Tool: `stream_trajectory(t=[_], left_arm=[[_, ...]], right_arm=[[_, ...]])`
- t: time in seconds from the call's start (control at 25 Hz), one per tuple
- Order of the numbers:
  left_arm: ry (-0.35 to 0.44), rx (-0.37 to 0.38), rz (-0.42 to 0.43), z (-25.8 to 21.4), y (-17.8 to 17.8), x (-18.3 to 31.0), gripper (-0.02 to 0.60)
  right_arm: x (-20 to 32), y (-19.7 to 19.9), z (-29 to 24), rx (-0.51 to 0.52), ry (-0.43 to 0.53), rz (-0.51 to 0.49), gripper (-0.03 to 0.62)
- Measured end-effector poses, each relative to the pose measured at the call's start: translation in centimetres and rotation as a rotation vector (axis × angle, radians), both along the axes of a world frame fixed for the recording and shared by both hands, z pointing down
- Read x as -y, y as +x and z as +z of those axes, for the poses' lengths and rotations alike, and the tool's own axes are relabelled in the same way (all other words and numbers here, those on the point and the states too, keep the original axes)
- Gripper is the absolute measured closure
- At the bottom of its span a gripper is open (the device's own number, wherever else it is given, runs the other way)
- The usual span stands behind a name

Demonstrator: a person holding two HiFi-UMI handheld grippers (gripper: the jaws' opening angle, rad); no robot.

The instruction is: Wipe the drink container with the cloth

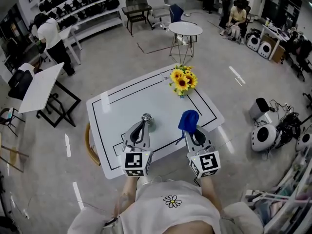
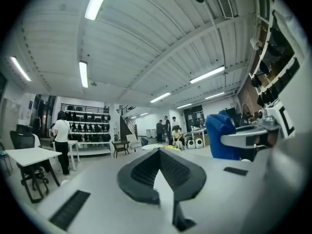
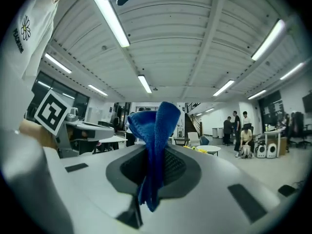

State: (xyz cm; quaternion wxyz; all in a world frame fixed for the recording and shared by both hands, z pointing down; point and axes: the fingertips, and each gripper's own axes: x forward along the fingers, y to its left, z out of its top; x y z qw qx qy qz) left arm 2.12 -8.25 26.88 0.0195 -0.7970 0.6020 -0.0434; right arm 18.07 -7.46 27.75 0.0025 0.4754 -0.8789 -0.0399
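– Blue cloth (image 1: pixel 188 119): where is it?
– Pinched in the right tongs (image 1: pixel 190 129), its folds standing up past their tips, above the near edge of the white bench (image 1: pixel 126 106).
– And the left tongs (image 1: pixel 145 124)?
– Closed tight, with nothing between them. The silver drink container (image 1: pixel 147 117) shows right at their tip over the bench; whether they touch, I cannot tell.

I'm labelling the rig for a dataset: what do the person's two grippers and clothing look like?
The left gripper and right gripper are alike: pale grey bodies, fingers lined with dark ribbed pads, and a cube of black-and-white square markers. The person wears a white shirt with a daisy print.
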Motion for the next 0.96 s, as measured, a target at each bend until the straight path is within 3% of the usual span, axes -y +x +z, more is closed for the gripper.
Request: stream_trajectory(t=[0.44, 0.96], left_arm=[[-0.025, 0.014, -0.087, 0.5, -0.8, -0.2, 0.584], [-0.015, 0.032, -0.091, 0.1, -1.6, -0.8, 0.583]], right_arm=[[-0.4, 0.1, -0.1, 0.026, 0.001, -0.008, 0.553], [-0.2, -1.0, 0.0, 0.025, -0.004, -0.035, 0.553]])
